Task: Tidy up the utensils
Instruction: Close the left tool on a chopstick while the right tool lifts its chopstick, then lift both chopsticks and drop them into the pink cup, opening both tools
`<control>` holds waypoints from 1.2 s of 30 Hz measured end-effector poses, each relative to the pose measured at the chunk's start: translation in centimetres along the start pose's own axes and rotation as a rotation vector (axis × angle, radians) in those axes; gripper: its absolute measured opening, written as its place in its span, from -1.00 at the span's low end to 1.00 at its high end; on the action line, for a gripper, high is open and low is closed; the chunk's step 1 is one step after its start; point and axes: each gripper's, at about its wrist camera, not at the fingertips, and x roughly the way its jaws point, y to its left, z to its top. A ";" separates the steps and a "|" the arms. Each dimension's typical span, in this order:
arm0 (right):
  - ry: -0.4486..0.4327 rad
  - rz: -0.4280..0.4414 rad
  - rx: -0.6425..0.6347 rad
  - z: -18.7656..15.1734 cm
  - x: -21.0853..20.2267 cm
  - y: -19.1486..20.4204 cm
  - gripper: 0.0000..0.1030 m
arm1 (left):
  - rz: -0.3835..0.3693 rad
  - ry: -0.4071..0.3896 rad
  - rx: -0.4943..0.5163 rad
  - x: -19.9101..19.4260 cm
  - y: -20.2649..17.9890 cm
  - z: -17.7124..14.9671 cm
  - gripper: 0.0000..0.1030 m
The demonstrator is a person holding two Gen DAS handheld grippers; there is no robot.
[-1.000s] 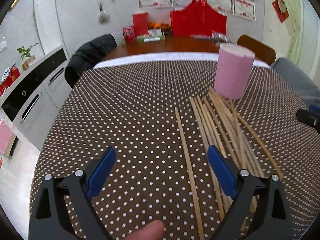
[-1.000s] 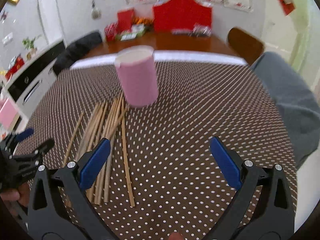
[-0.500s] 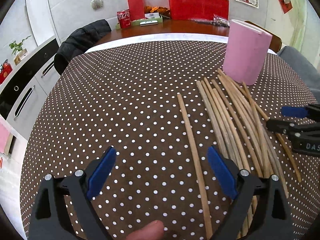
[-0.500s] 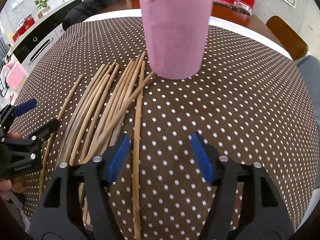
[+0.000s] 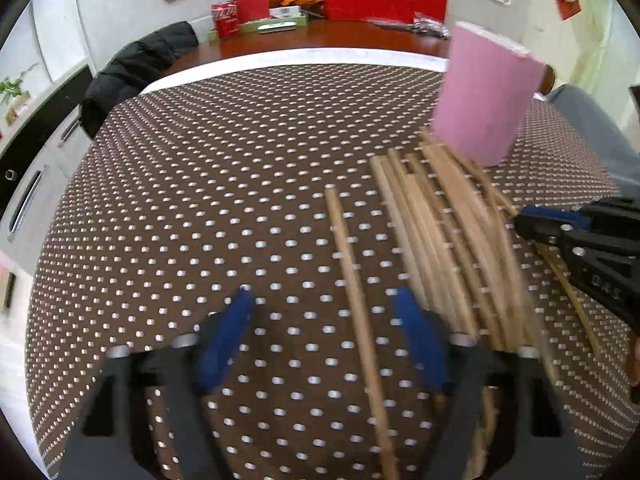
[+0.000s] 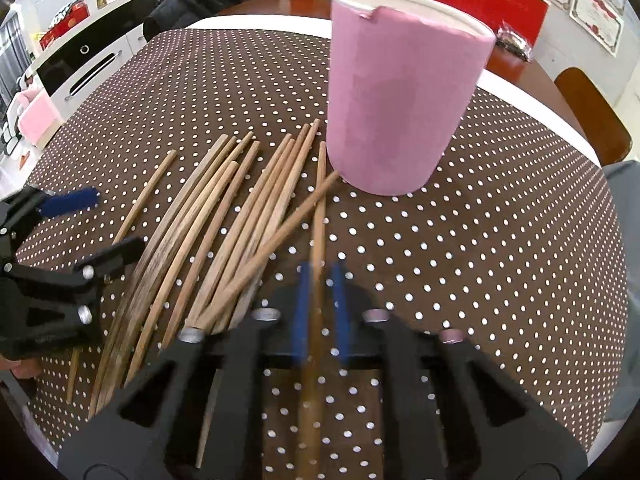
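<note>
right gripper (image 6: 320,312): we have it clamped on one chopstick (image 6: 319,216), pink holder (image 6: 404,92) just ahead of its tips | left gripper (image 5: 324,332): closing, lone chopstick (image 5: 352,280) lies between its pads, not yet pinched | risk: our clamped stick touches a crossing chopstick (image 6: 280,236); lifting may drag it or tilt ours.

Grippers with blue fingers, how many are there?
2. The right gripper pinches a chopstick near the pink cup; the left gripper is closing around the lone chopstick left of the pile.
</note>
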 end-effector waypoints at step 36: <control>-0.400 0.155 0.162 -1.1 -8.8 -2.8 -0.89 | -0.178 -0.277 -0.154 -7.2 1.2 1.8 -0.89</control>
